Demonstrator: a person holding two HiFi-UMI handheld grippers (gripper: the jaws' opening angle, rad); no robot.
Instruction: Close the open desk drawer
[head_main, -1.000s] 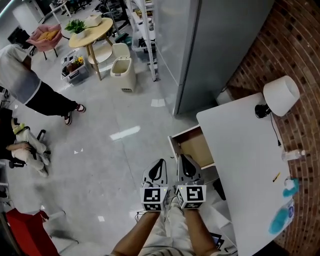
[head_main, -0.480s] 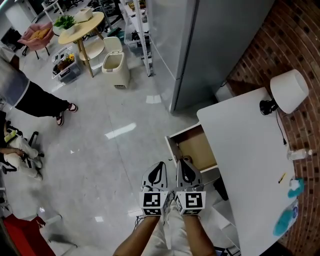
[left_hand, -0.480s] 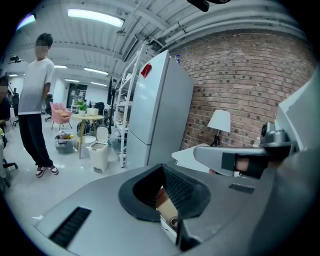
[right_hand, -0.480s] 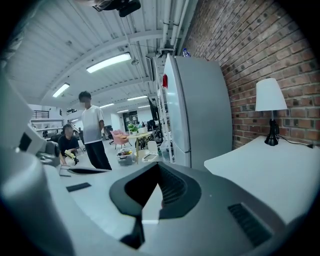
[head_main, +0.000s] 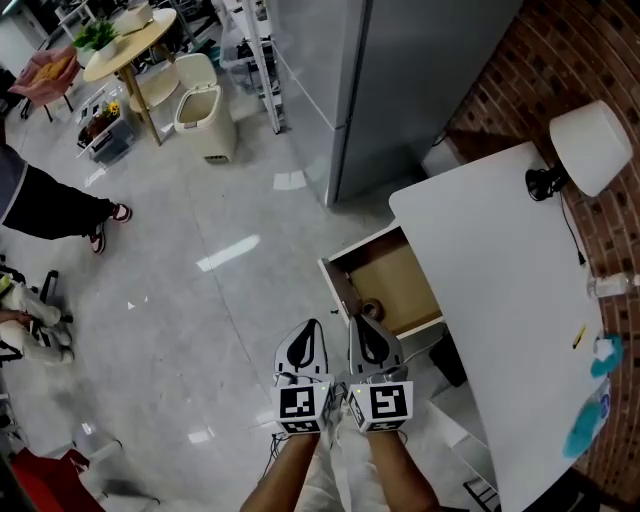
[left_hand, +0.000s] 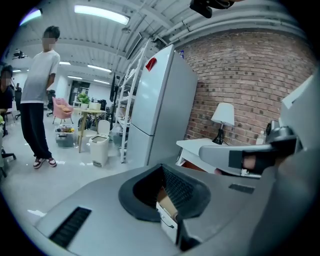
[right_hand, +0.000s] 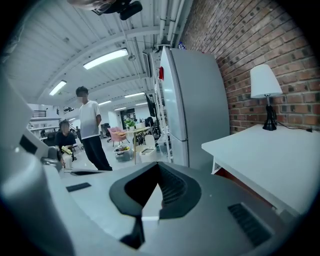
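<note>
Grey plastic first: both grippers sit side by side at the bottom of the head view, marker cubes facing up, forearms coming in from 6 o'clock. The left gripper (head_main: 308, 336) has its jaws clenched with nothing between them, and the right gripper (head_main: 368, 334) looks the same, jaws together and empty. Neither one touches the furniture.

Just past the right gripper's tip, at about 12 to 1 o'clock from it, is the desk drawer (head_main: 397, 283). It's pulled out wide, with its brown inside showing and its white front panel on the side nearest the grippers. There's a small round thing in the near corner, but I can't tell what it is.

The white desk (head_main: 490, 290) the drawer belongs to fills the 3 o'clock side, with a white lamp (head_main: 592, 148) at its far end by the brick wall, around 2 o'clock.

Further out at 12 o'clock stands a tall grey fridge (head_main: 400, 70). Off at 11 o'clock there's a cream bin (head_main: 205, 118) beside a round wooden table (head_main: 125, 45). A person (head_main: 40, 205) stands at the 9 to 10 o'clock edge.
</note>
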